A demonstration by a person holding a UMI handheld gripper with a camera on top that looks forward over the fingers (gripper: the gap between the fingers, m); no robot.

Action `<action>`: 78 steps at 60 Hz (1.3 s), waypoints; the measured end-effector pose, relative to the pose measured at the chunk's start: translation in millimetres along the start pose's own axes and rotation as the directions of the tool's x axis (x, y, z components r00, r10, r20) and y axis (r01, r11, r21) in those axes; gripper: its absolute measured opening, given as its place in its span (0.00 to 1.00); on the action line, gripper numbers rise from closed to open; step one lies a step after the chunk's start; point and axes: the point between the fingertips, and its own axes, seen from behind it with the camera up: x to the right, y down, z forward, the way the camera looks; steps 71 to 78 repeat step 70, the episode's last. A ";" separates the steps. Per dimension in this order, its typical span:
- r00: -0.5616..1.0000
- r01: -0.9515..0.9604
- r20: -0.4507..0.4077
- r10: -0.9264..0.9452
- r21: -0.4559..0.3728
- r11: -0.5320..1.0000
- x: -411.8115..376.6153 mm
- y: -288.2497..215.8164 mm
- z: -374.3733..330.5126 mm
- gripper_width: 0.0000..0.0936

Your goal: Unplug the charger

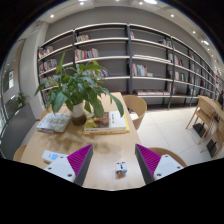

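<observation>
A small white charger block (120, 169) with dark and orange marks sits on the wooden table (110, 145), between my fingers and closer to the right one. My gripper (113, 161) is open, its purple pads (83, 158) spread wide to either side, with clear gaps to the charger. No cable or socket is plainly visible.
A potted green plant (80, 88) stands on the table beyond the fingers, with stacks of books (54, 122) to its left and a book (106, 123) to its right. Wooden chairs (134, 104) and bookshelves (130, 60) lie behind. Another table (206, 112) is at the right.
</observation>
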 end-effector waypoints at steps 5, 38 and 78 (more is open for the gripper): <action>1.000 -0.011 0.015 0.010 0.076 0.997 -16.5 -30.1 -48.3 0.91; 0.999 0.031 0.044 -0.032 0.010 0.999 -157.2 110.4 -260.8 0.91; 0.994 0.061 0.086 -0.060 -0.005 0.998 -187.6 150.9 -306.4 0.91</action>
